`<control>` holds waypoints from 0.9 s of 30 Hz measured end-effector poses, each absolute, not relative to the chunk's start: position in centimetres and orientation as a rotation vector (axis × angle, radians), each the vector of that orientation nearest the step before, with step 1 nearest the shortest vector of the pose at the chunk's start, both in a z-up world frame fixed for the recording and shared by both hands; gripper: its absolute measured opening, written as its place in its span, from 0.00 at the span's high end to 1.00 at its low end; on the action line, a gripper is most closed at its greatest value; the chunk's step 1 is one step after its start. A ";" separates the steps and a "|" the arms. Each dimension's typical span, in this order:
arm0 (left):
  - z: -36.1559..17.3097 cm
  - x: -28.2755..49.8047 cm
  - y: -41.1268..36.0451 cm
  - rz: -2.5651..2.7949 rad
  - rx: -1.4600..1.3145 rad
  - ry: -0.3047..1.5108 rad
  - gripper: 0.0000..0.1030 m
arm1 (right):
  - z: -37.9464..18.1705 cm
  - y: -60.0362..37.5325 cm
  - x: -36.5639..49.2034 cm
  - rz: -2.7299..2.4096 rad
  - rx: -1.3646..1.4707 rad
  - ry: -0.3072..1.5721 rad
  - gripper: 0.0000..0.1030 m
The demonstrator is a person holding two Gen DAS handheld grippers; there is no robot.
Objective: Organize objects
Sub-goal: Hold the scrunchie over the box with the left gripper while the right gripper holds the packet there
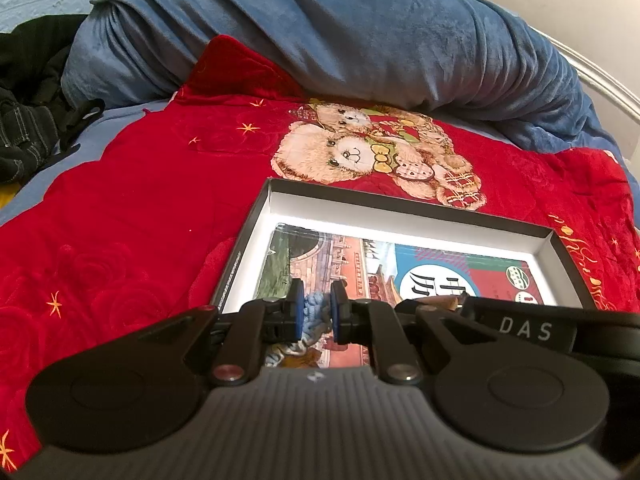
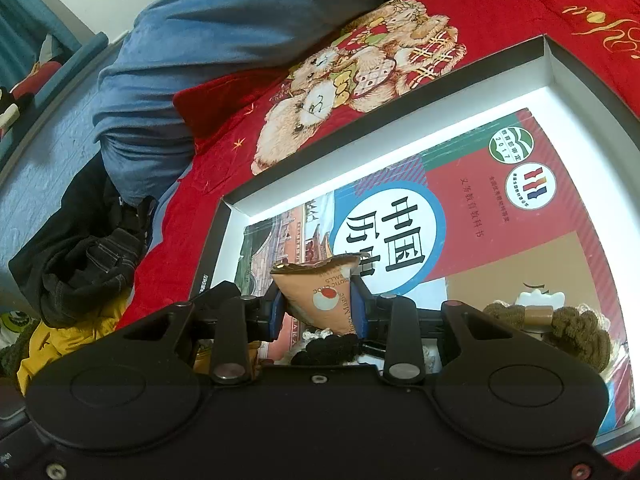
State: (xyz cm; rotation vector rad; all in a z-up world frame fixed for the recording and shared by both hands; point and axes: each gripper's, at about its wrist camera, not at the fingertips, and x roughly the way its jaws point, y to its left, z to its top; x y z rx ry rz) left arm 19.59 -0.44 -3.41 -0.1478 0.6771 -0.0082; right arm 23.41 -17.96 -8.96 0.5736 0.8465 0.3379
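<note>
Left gripper (image 1: 316, 308): we've got it pinched on a blue knitted piece (image 1: 315, 305), over the box's near edge.
Right gripper (image 2: 318, 306): we clamp a tan snack packet (image 2: 320, 292) above the book (image 2: 500, 216).
Box (image 2: 440, 100): open on the red blanket (image 1: 140, 200), book inside; brown scrunchie (image 2: 576, 328) by its near edge.
</note>
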 end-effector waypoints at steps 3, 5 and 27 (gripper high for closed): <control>-3.4 19.6 -0.5 -0.011 -0.146 0.678 0.83 | -9.0 -18.0 23.4 0.338 0.571 0.846 0.68; -3.4 19.6 -0.5 -0.012 -0.143 0.679 0.83 | -9.0 -18.0 23.4 0.338 0.573 0.846 0.68; -3.5 19.6 -0.5 -0.006 -0.139 0.684 0.81 | -9.0 -17.9 23.4 0.336 0.571 0.845 0.68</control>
